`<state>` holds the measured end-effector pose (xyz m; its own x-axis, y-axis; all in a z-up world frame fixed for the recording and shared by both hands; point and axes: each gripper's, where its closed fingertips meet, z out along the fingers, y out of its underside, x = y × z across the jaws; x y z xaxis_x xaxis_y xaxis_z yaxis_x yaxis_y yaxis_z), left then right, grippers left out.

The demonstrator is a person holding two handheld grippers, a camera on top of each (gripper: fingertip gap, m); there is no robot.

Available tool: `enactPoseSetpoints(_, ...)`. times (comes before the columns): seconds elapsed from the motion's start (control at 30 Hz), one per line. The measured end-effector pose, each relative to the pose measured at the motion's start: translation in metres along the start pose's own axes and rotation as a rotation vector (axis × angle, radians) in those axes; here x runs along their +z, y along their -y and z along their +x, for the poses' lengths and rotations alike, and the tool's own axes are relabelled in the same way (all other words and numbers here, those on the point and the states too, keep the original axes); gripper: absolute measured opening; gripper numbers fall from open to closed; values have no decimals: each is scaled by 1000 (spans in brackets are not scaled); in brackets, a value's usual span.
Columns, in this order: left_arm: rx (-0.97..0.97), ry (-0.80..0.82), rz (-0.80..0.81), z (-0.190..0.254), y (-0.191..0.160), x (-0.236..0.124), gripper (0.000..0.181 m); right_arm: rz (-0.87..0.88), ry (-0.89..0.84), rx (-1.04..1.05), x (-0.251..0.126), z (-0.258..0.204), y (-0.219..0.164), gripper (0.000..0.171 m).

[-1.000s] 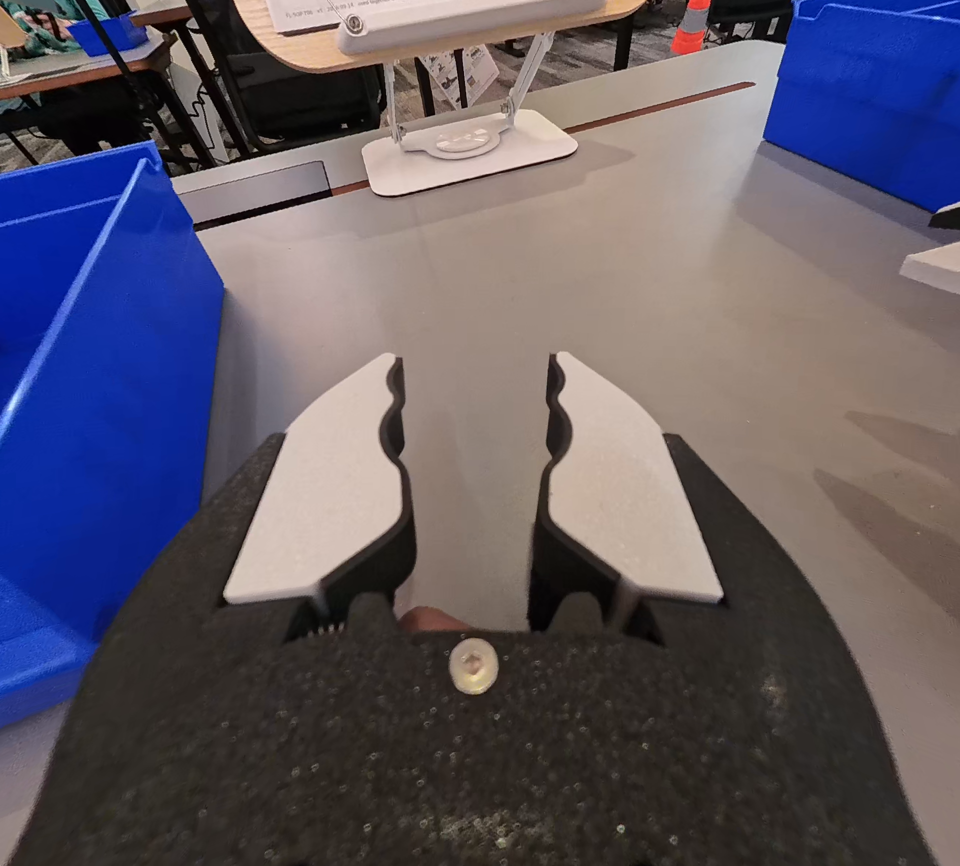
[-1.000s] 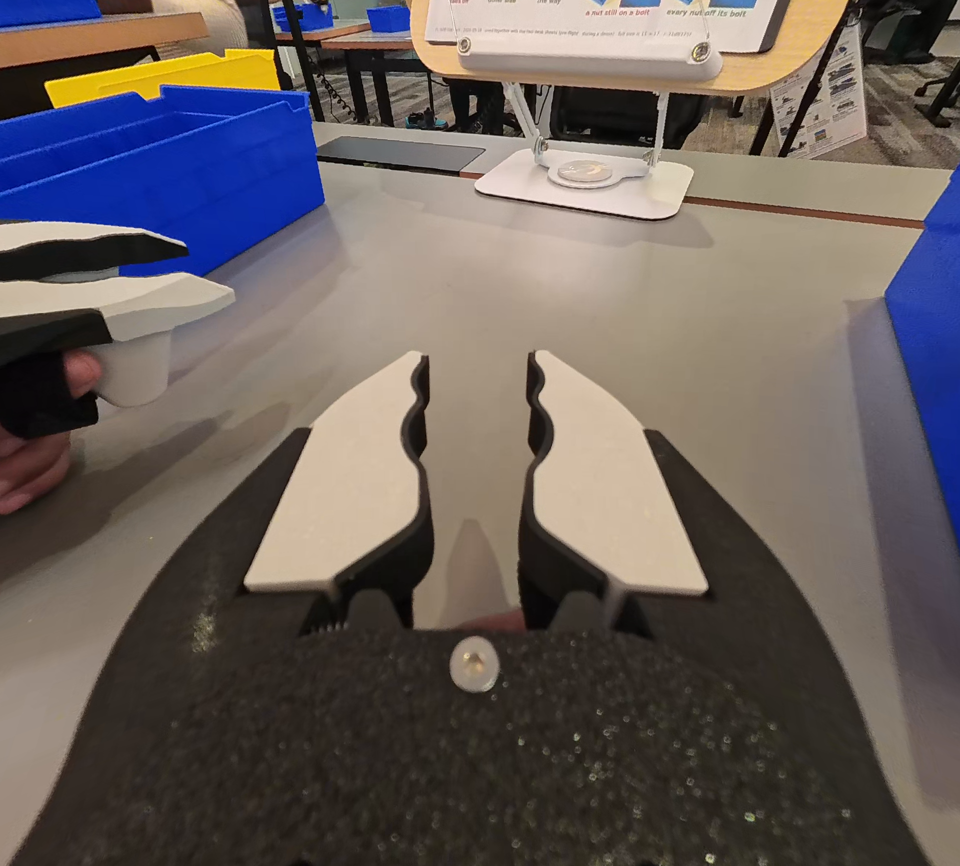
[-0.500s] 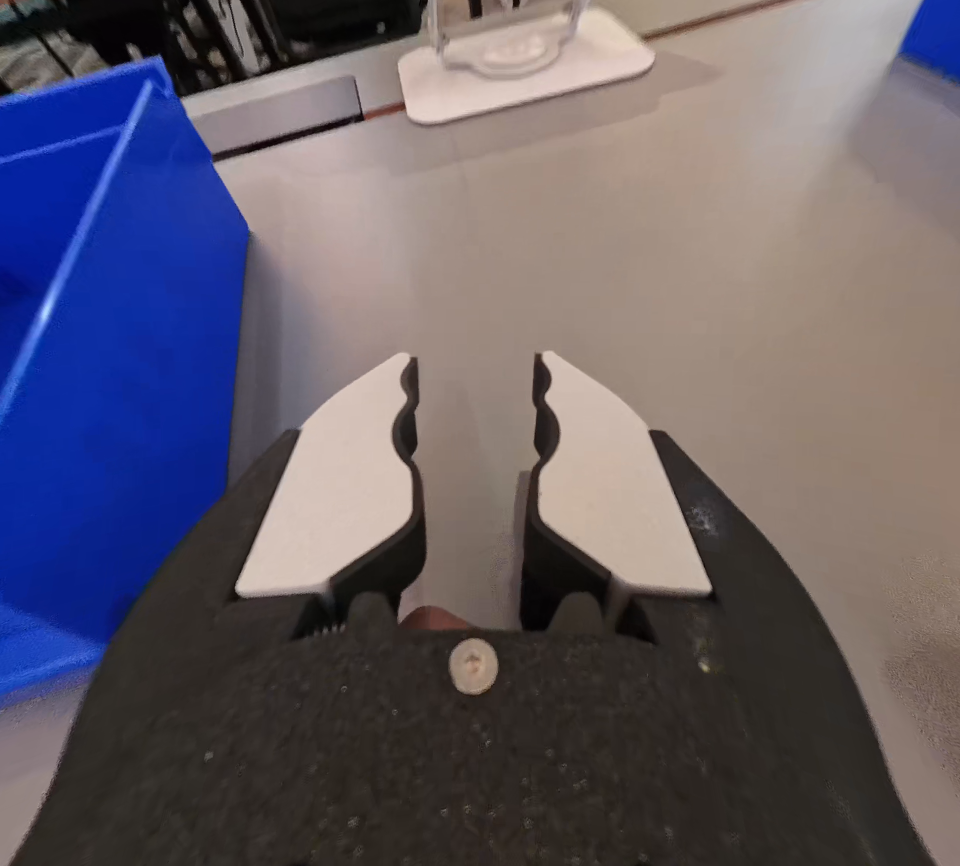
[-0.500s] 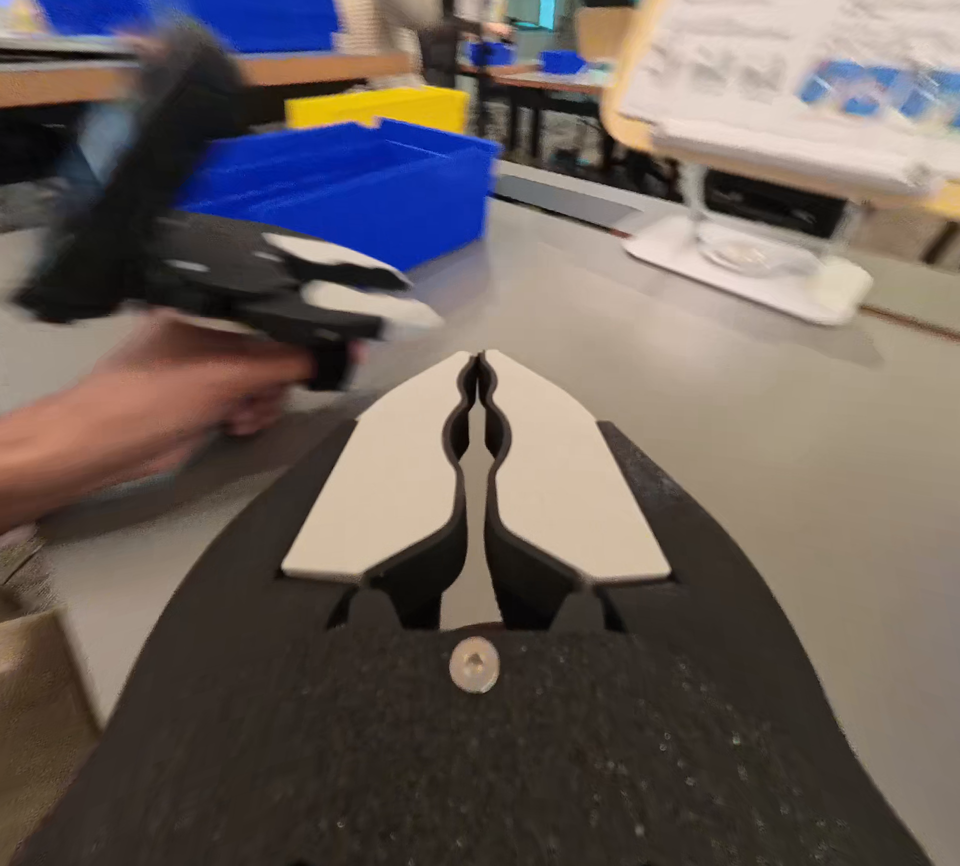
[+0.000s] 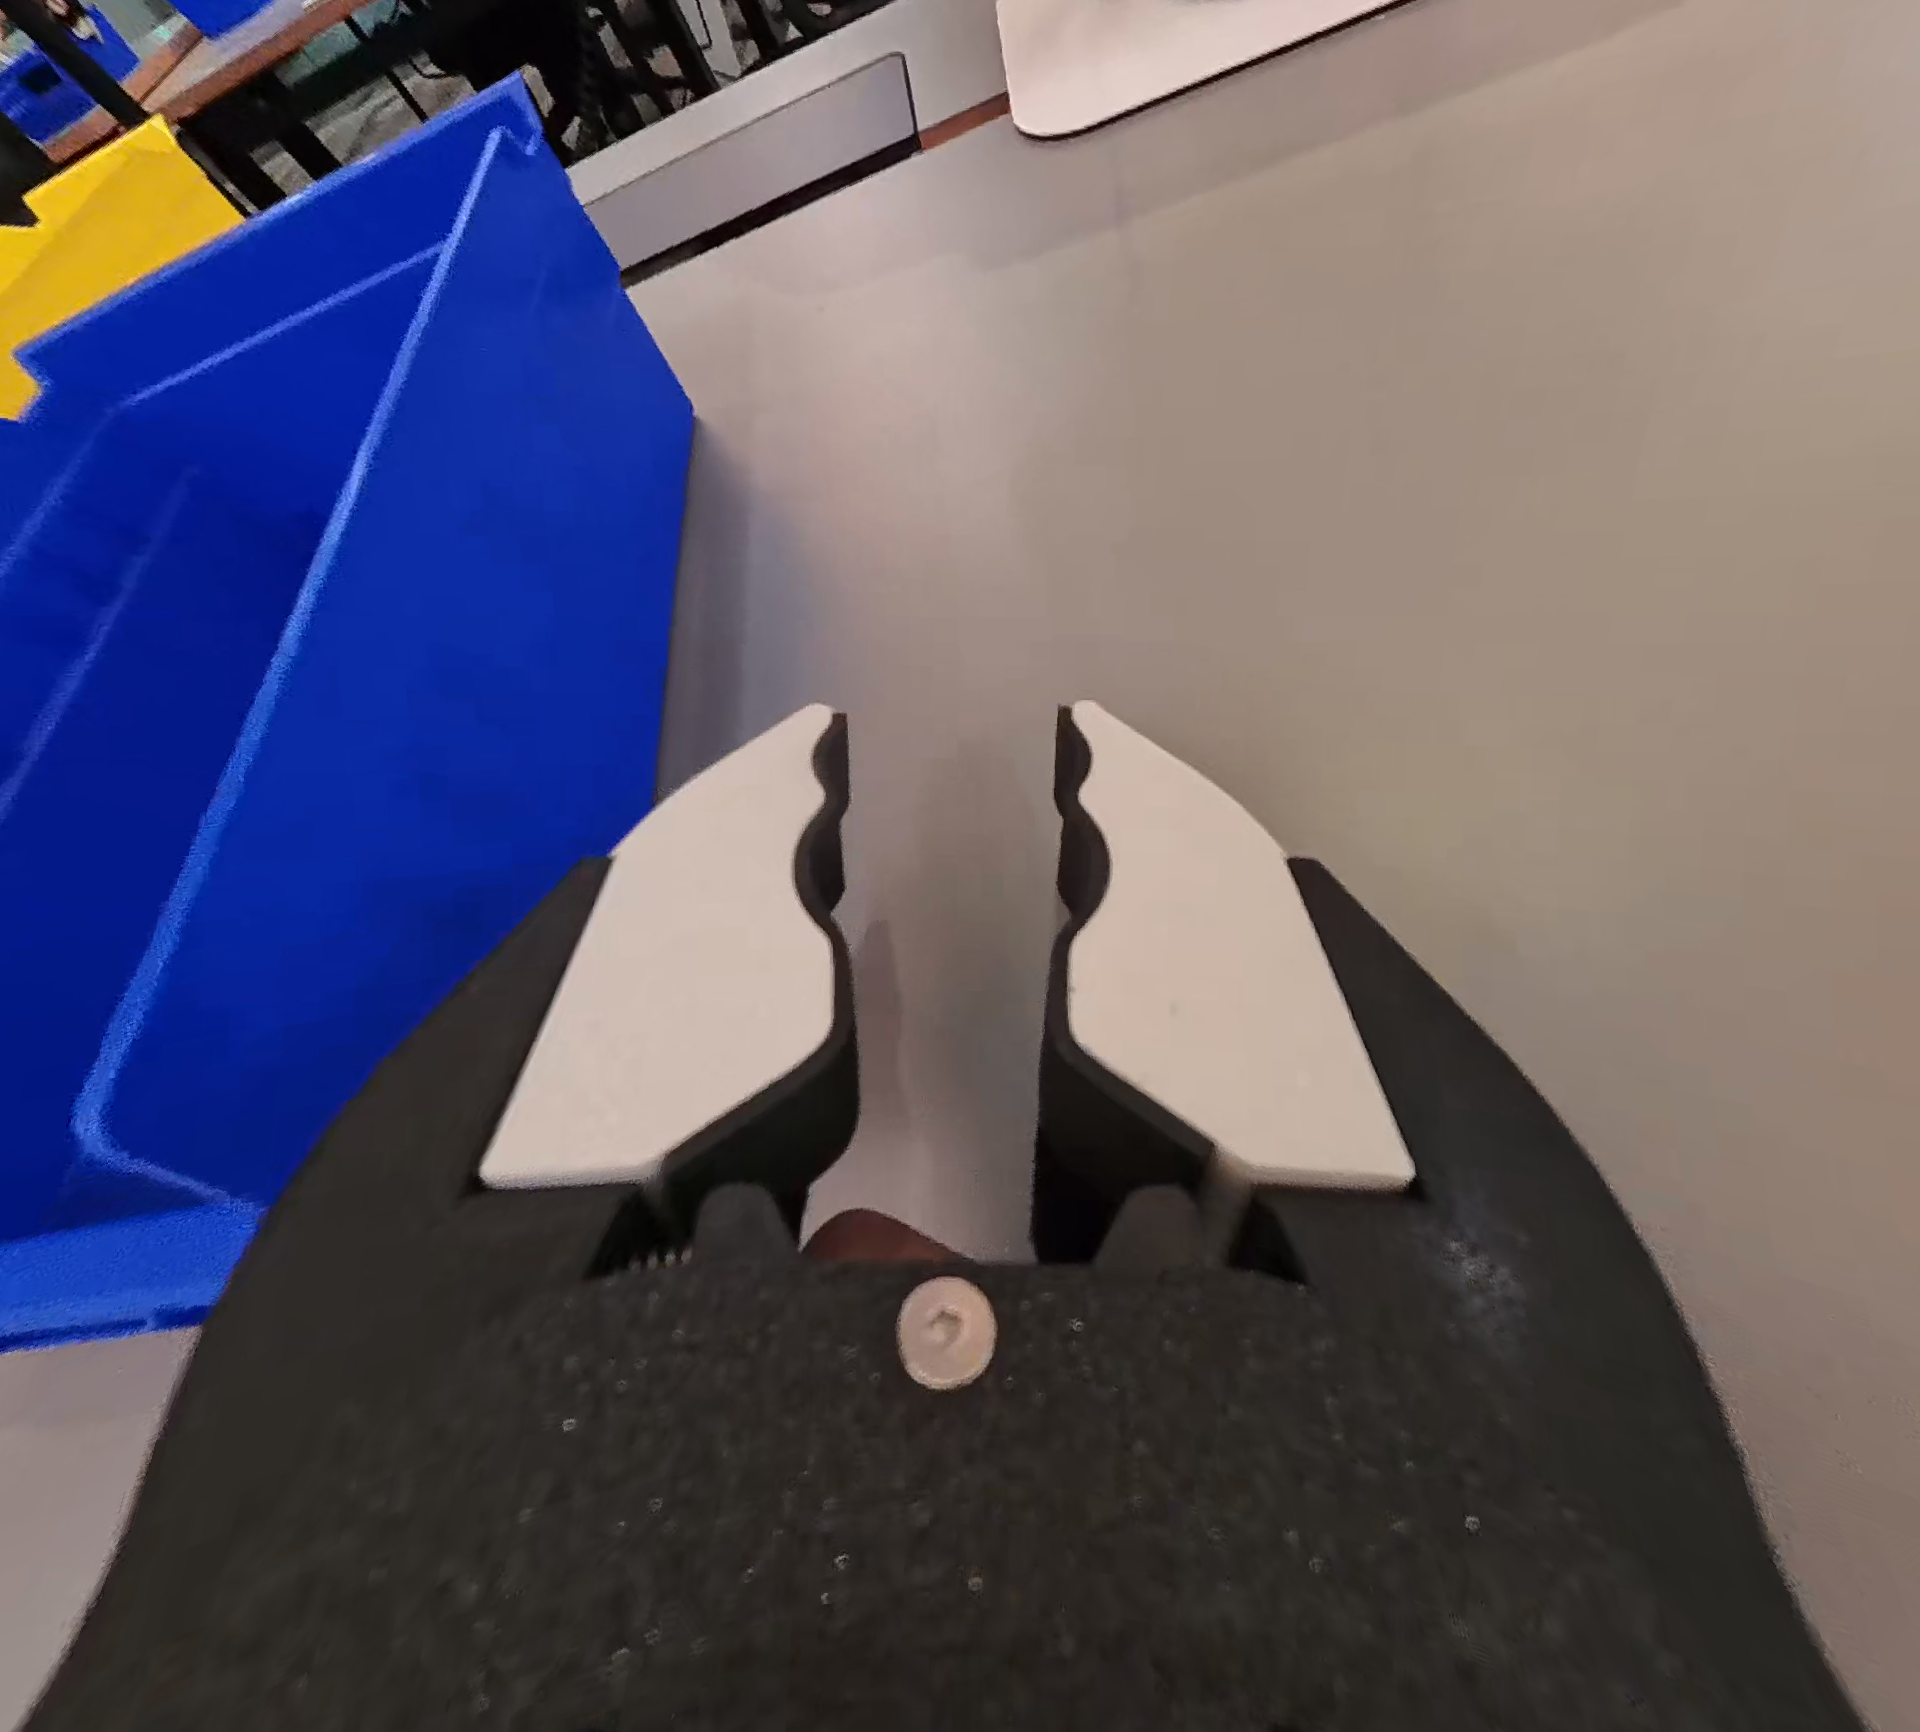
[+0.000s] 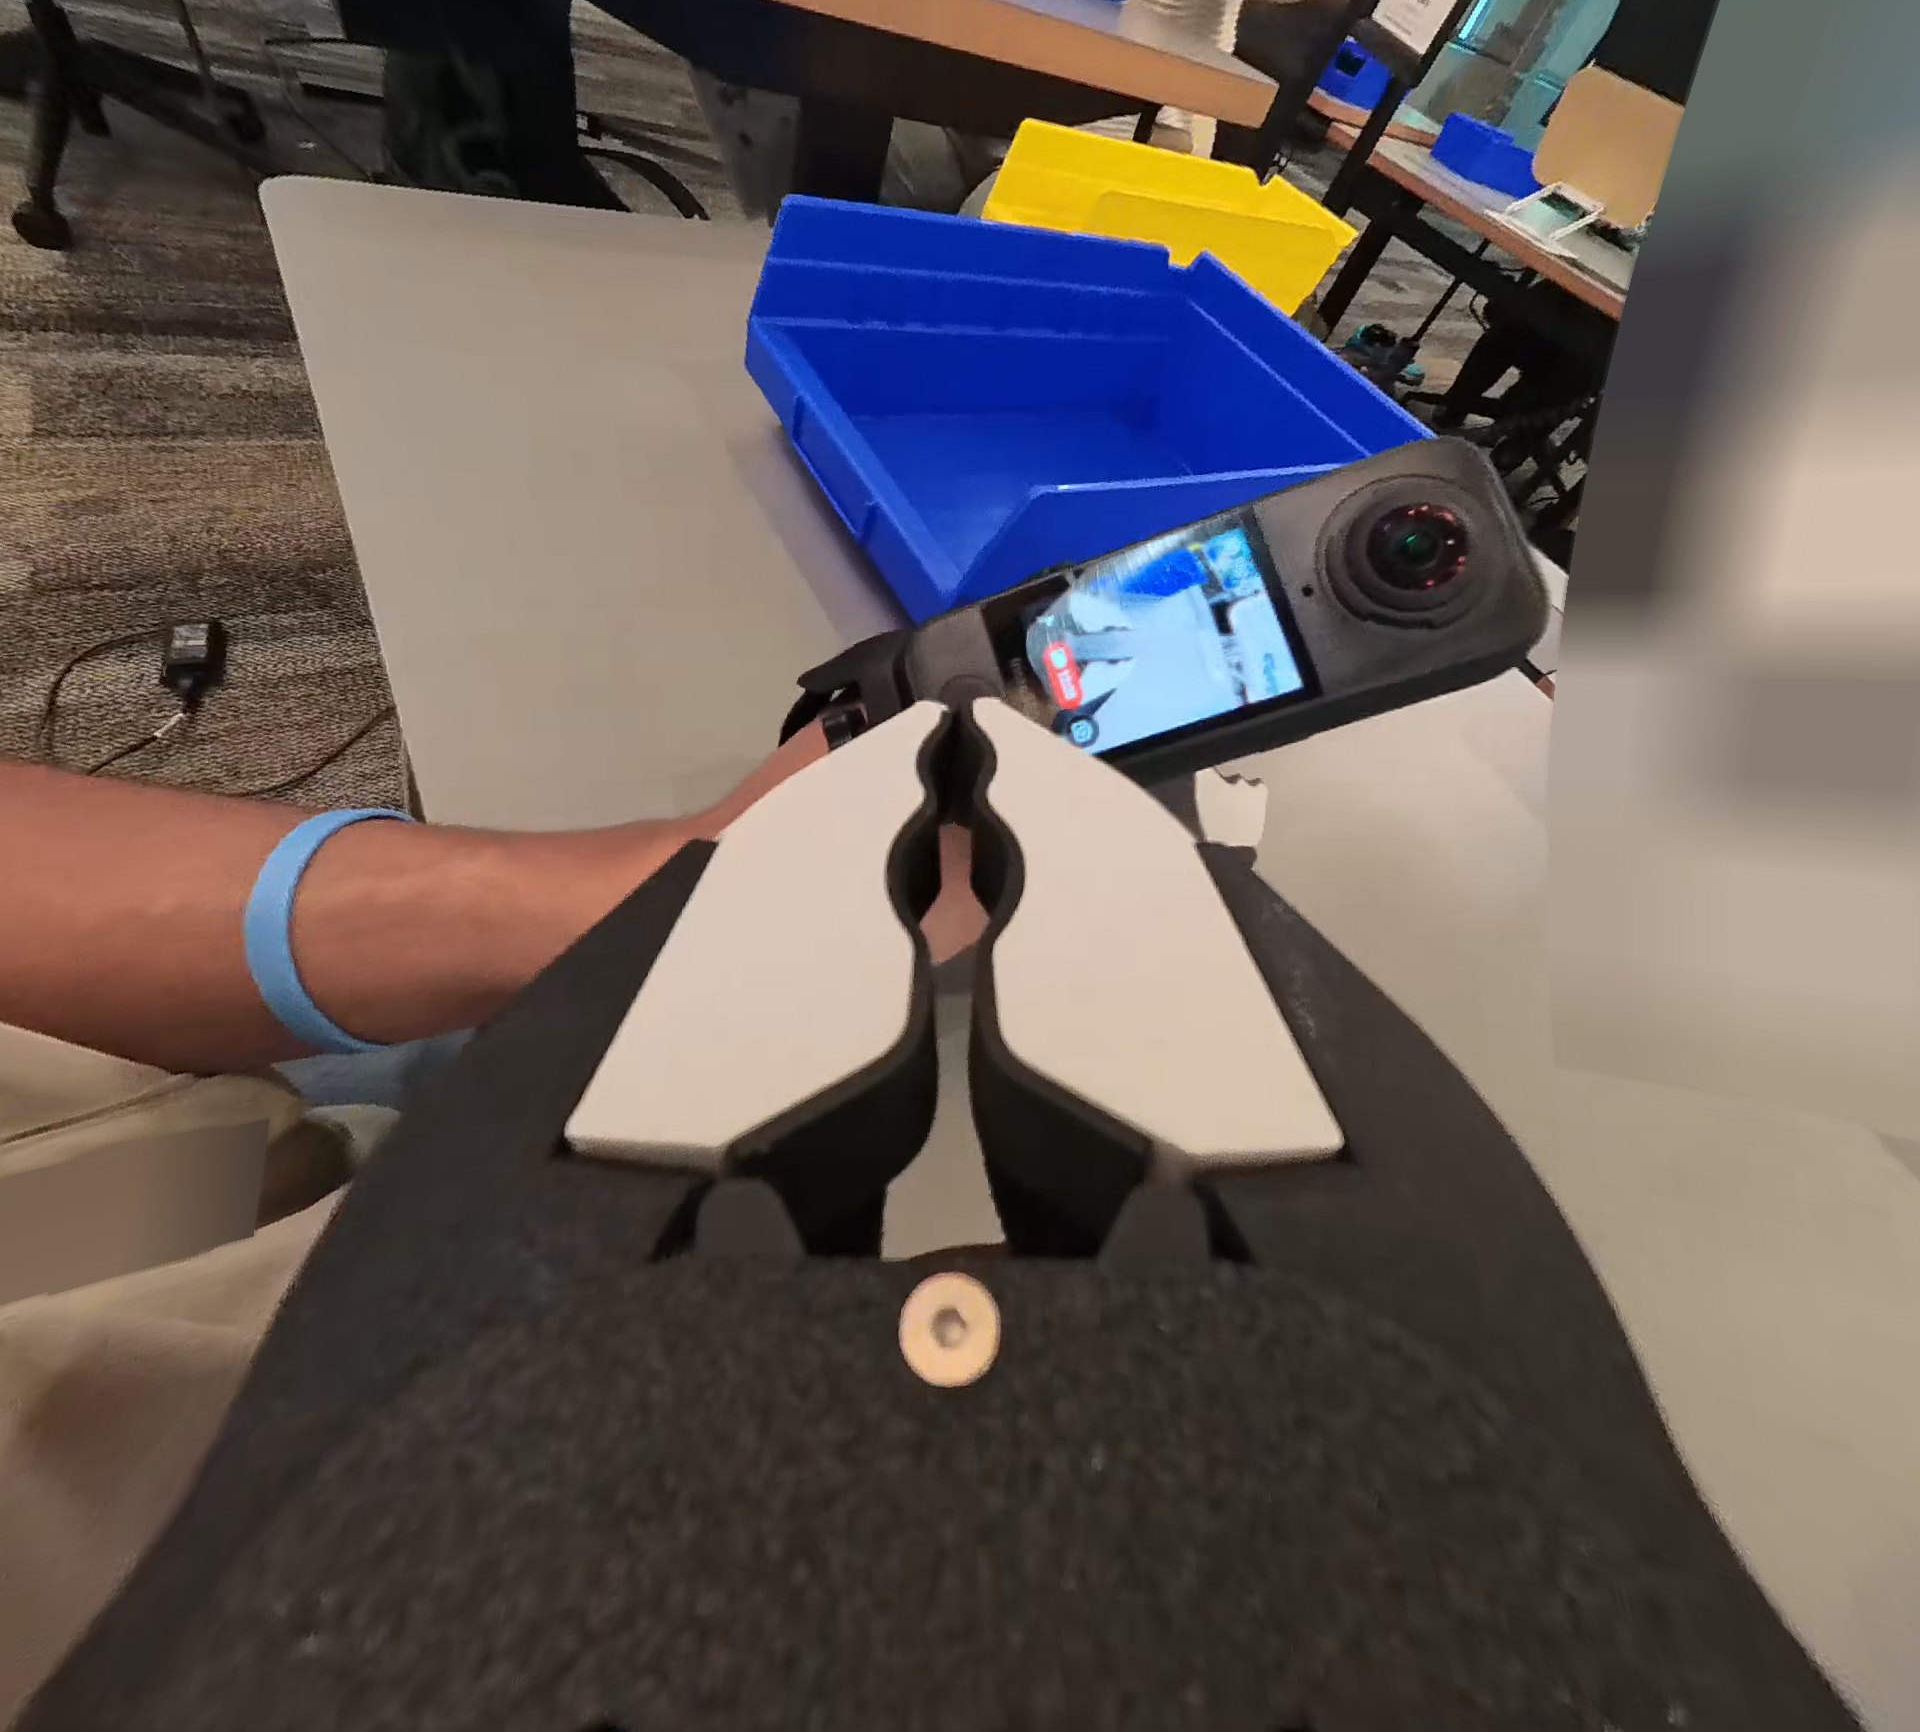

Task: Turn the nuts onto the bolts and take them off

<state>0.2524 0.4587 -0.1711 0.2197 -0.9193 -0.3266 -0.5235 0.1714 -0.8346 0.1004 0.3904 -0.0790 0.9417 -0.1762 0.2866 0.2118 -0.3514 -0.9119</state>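
Two matching black-and-white hand-held grippers, and a wristband on the person's arm

Each gripper, left gripper [image 5: 948, 747] and right gripper [image 6: 958, 726], has a speckled black foam-like body, one silver hex-socket screw [image 5: 947, 1348] at centre, and two flat white fingers [image 5: 686, 965] with wavy black inner edges. A light-blue rubber wristband [image 6: 283, 929] circles the forearm above beige trousers [image 6: 94, 1267].
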Motion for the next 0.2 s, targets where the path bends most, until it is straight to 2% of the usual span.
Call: enactPoseSetpoints(0.2, 45, 45, 23, -1, 3, -1, 40, -48, -41, -36, 1, 0, -8, 0)
